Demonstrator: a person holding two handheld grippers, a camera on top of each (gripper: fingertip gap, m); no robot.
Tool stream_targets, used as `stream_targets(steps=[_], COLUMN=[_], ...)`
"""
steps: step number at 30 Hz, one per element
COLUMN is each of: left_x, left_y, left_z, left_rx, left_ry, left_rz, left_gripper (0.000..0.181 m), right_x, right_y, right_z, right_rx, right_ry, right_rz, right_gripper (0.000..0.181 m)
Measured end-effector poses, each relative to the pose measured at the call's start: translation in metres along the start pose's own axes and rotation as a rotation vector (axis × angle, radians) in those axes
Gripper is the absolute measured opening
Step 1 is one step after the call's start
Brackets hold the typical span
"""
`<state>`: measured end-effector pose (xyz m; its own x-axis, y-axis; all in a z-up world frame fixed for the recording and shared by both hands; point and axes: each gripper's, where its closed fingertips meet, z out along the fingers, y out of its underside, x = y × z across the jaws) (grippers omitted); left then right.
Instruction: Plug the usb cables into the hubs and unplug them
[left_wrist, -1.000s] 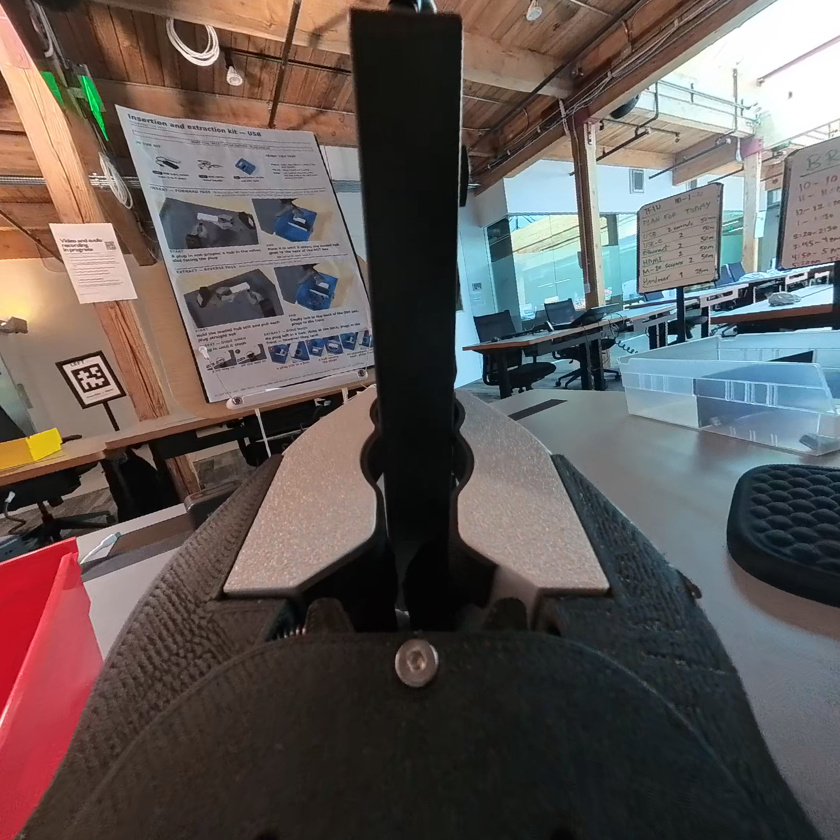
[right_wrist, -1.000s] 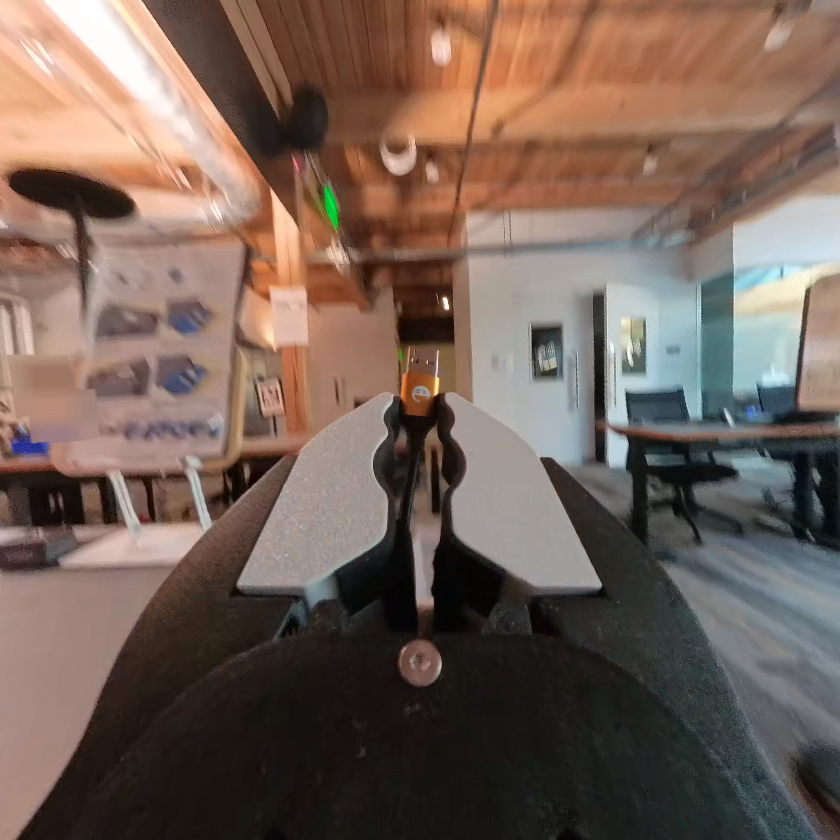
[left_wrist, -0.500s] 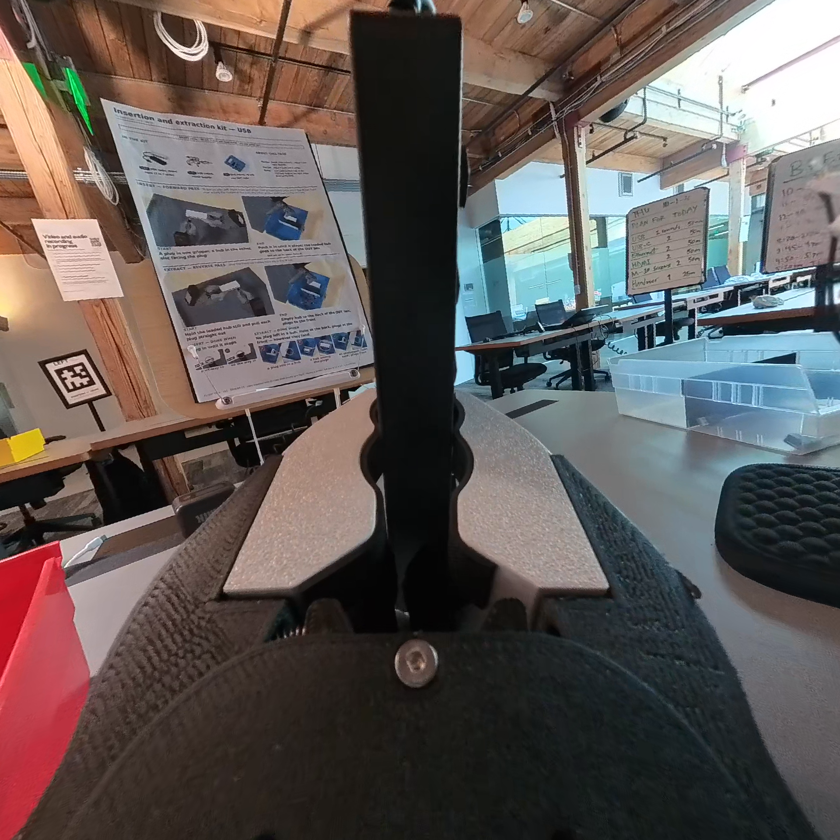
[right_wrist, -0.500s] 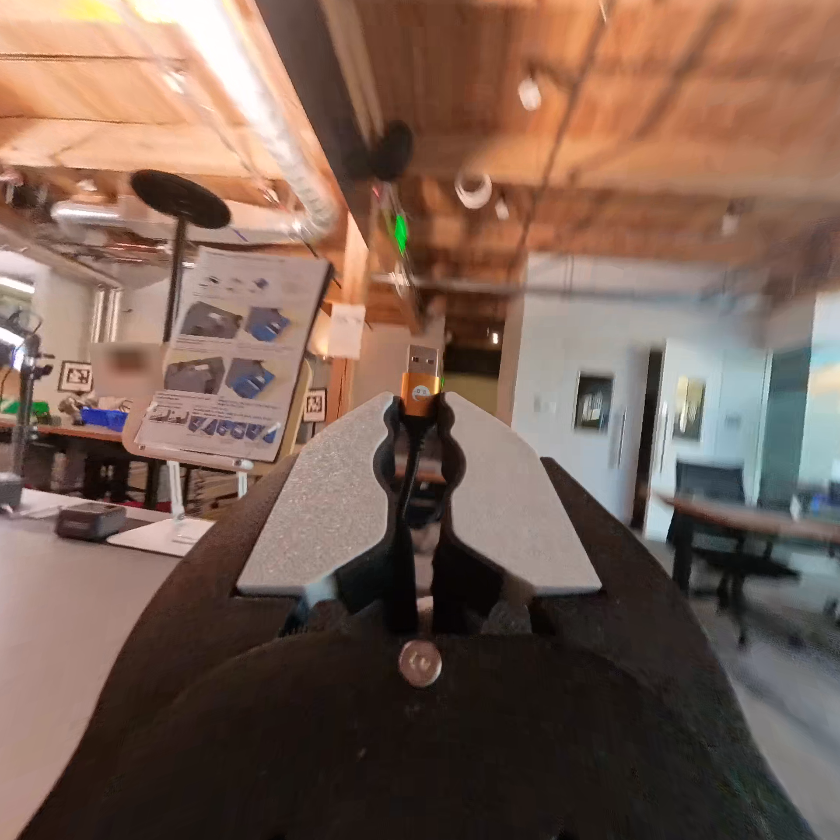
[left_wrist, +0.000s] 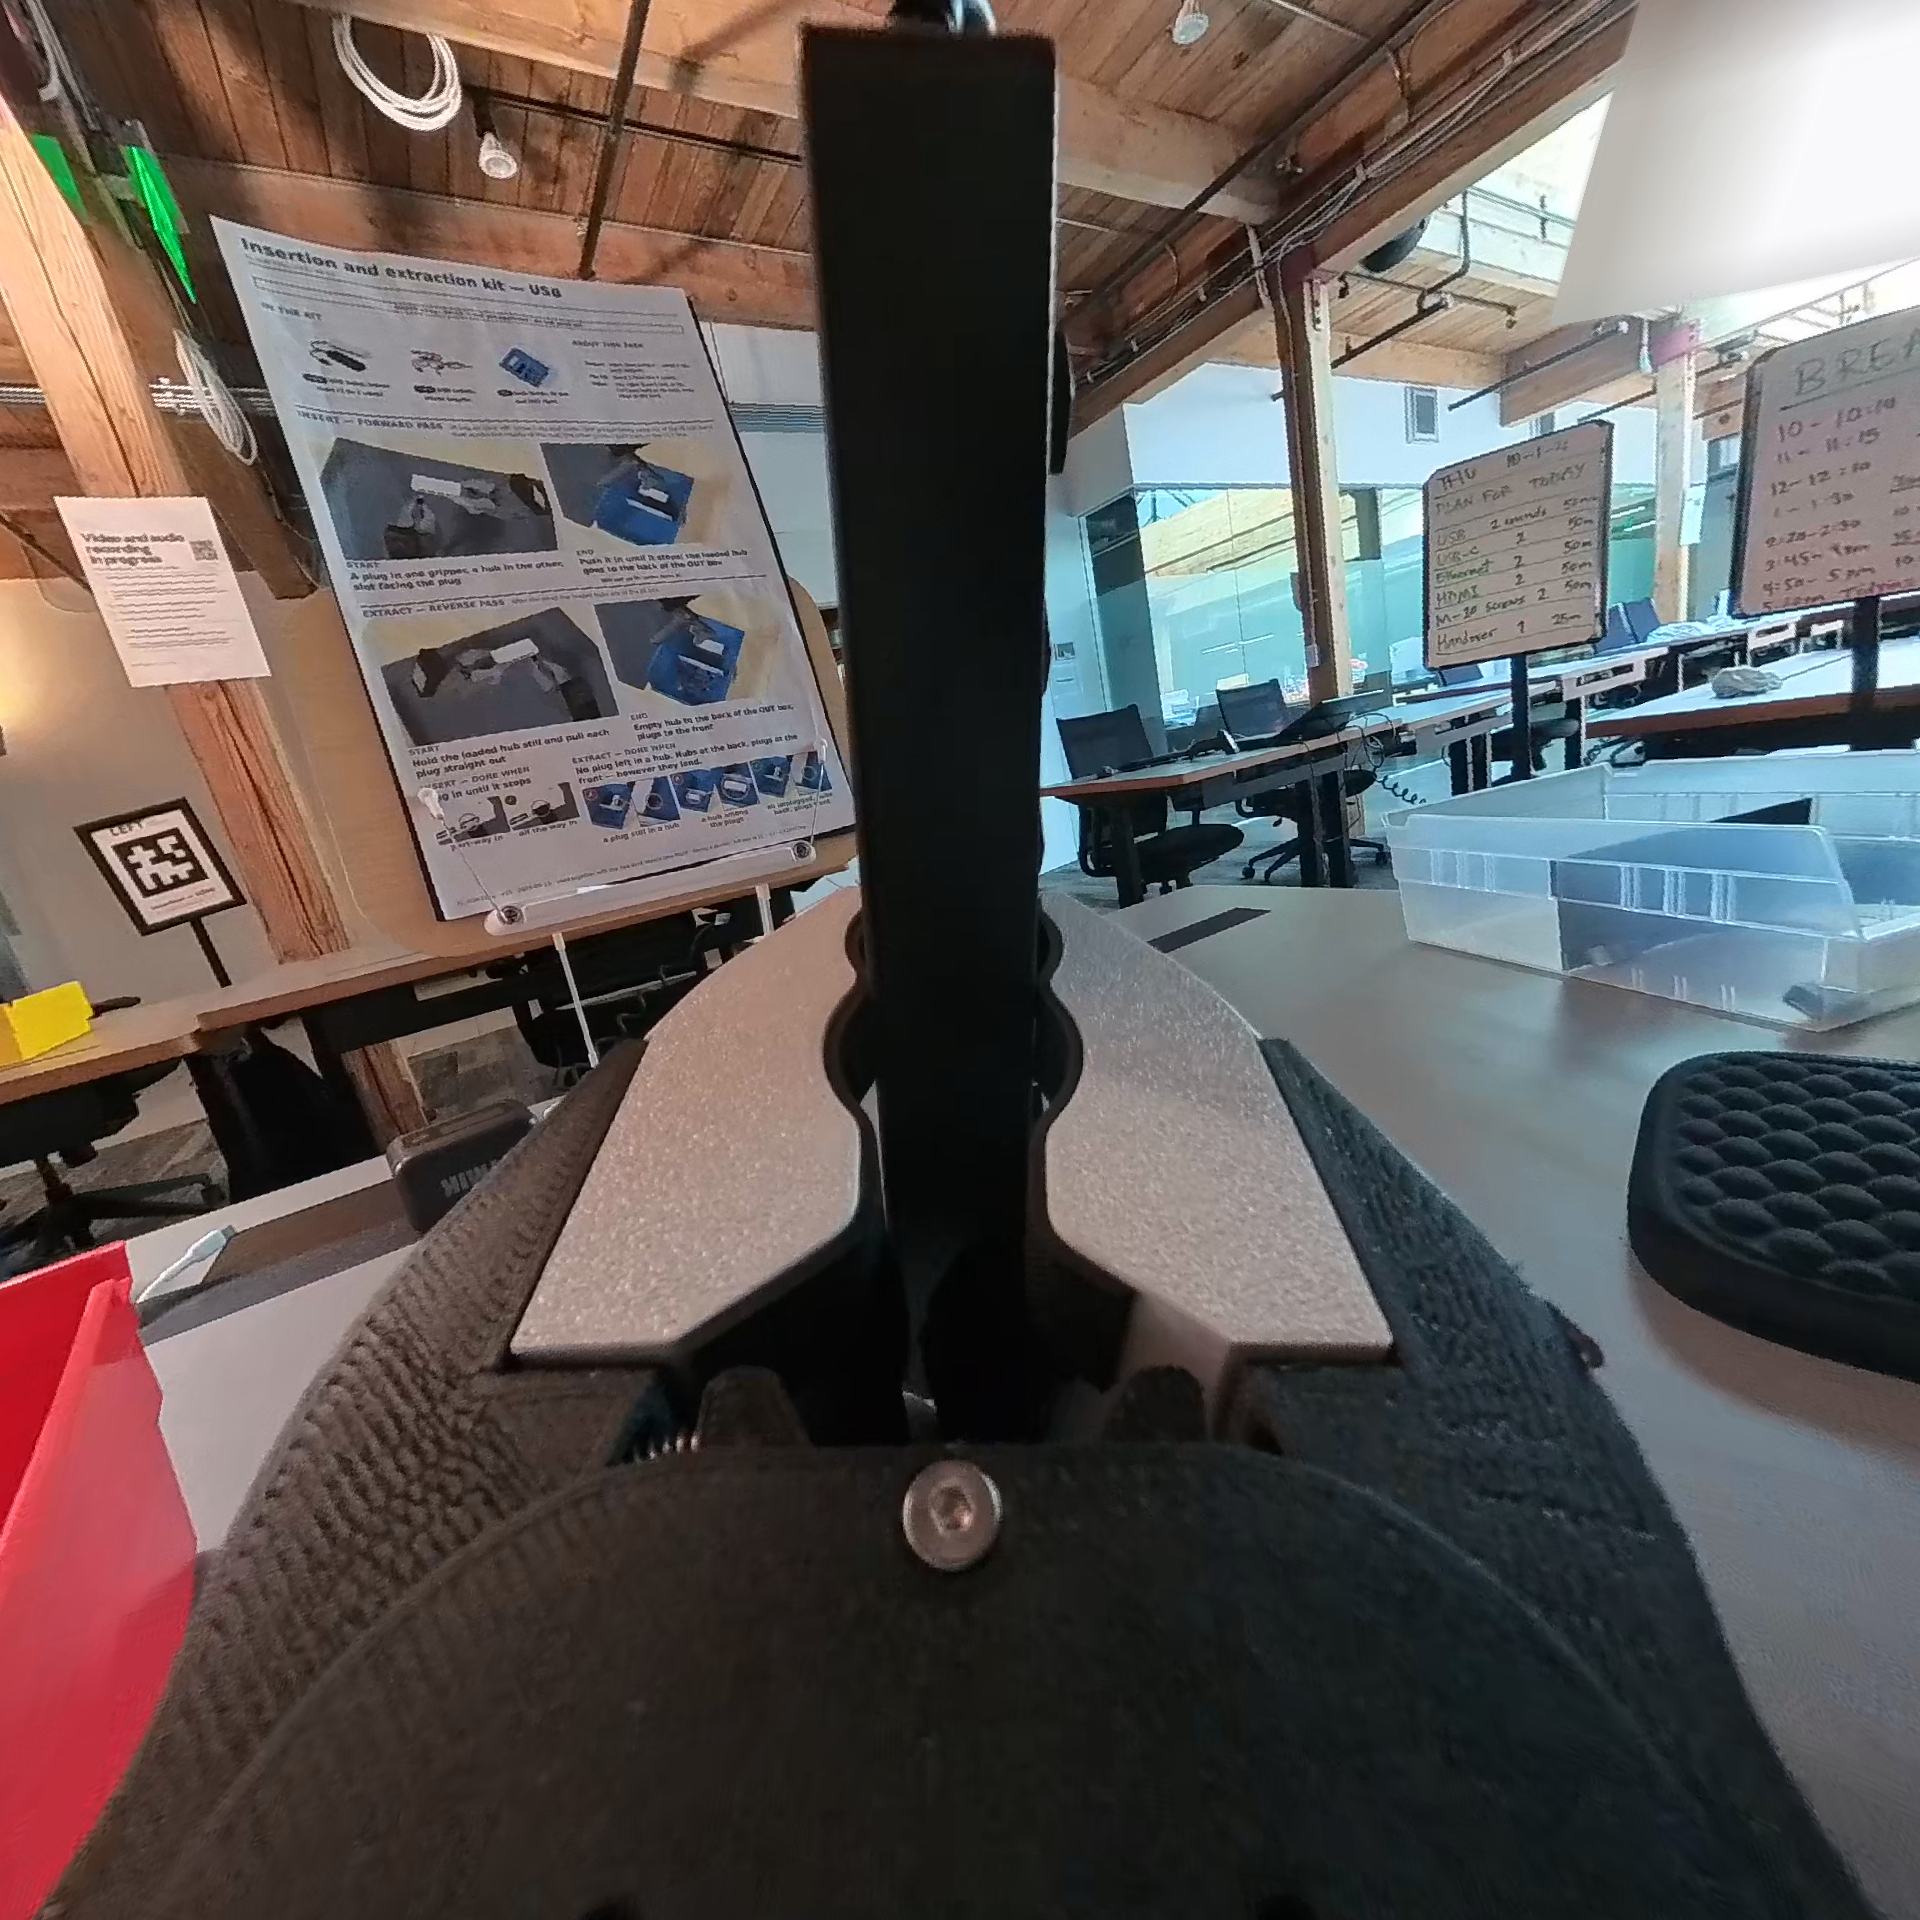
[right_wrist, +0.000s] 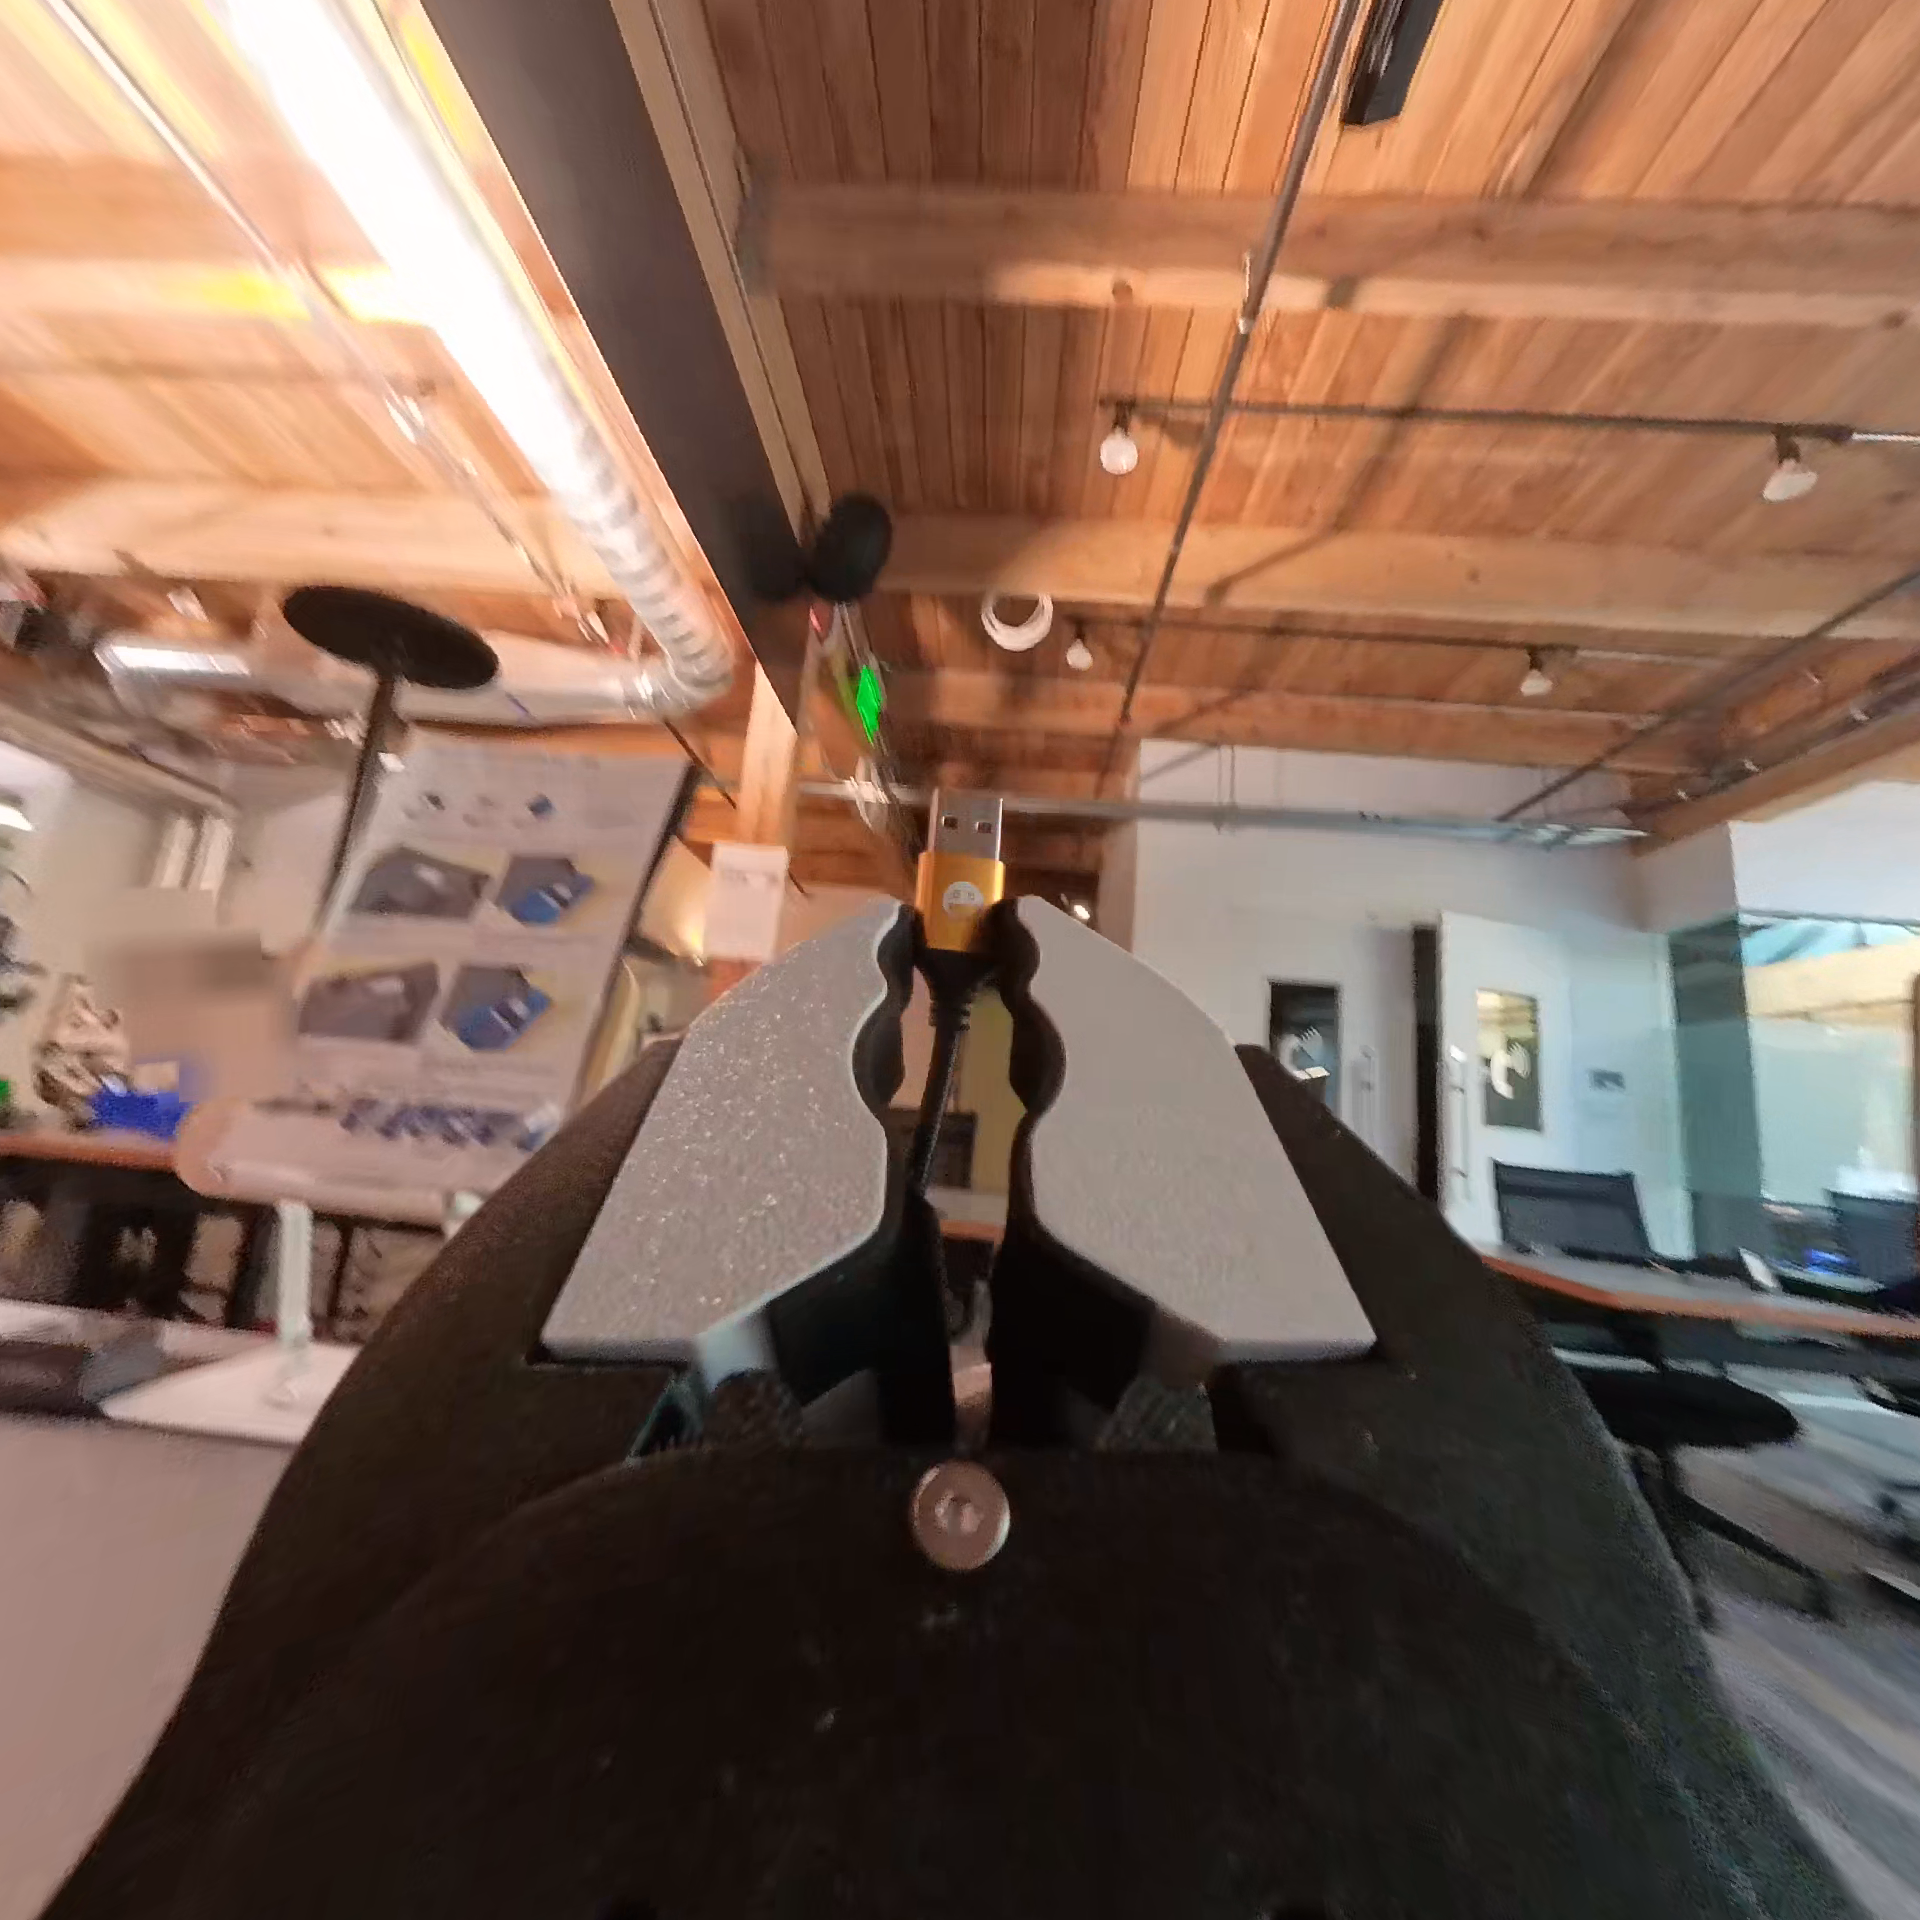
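With the left gripper (left_wrist: 951, 997) clamped on the upright black hub (left_wrist: 935, 520) and the right gripper (right_wrist: 958, 935) clamped on the orange plug (right_wrist: 961, 899), we should align plug with port before pushing straight.

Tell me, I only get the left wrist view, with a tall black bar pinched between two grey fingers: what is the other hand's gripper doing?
Observer: The right gripper is shut on a USB plug with an orange shell.
Operator: Which way does the plug point?
Observer: Its bare metal tip sticks out past the fingertips, straight ahead along them.
Operator: And the wire?
Observer: A black cable runs from the plug back down the gap between the two fingers.
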<state>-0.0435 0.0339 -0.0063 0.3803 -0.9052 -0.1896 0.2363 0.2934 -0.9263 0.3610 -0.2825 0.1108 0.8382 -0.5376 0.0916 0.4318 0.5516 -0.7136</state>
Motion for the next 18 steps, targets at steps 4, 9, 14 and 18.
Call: stream_targets(steps=[4, 9, 14, 18], left_x=[0.001, 0.002, 0.002, 0.003], left_y=[0.001, 0.000, -0.001, 0.000], left_z=[0.001, 0.000, 0.000, 0.001], left_rx=[-0.005, 0.000, 0.001, -0.003], left_ry=[0.004, 0.007, 0.008, 0.014], left_rz=[0.001, 0.004, 0.004, 0.003], left_gripper=[0.026, 0.026, 0.026, 0.026], right_x=[0.023, 0.038, 0.047, 0.056], right_y=[0.053, 0.139, 0.192, 0.214], right_z=[-0.010, -0.035, -0.092, -0.135], right_rx=[-0.223, -0.671, -1.245, -1.549], right_ry=[0.135, 0.265, 0.297, 0.357], right_rz=[-0.001, 0.014, -0.191, -0.243], right_gripper=[0.015, 0.015, 0.016, 0.014])
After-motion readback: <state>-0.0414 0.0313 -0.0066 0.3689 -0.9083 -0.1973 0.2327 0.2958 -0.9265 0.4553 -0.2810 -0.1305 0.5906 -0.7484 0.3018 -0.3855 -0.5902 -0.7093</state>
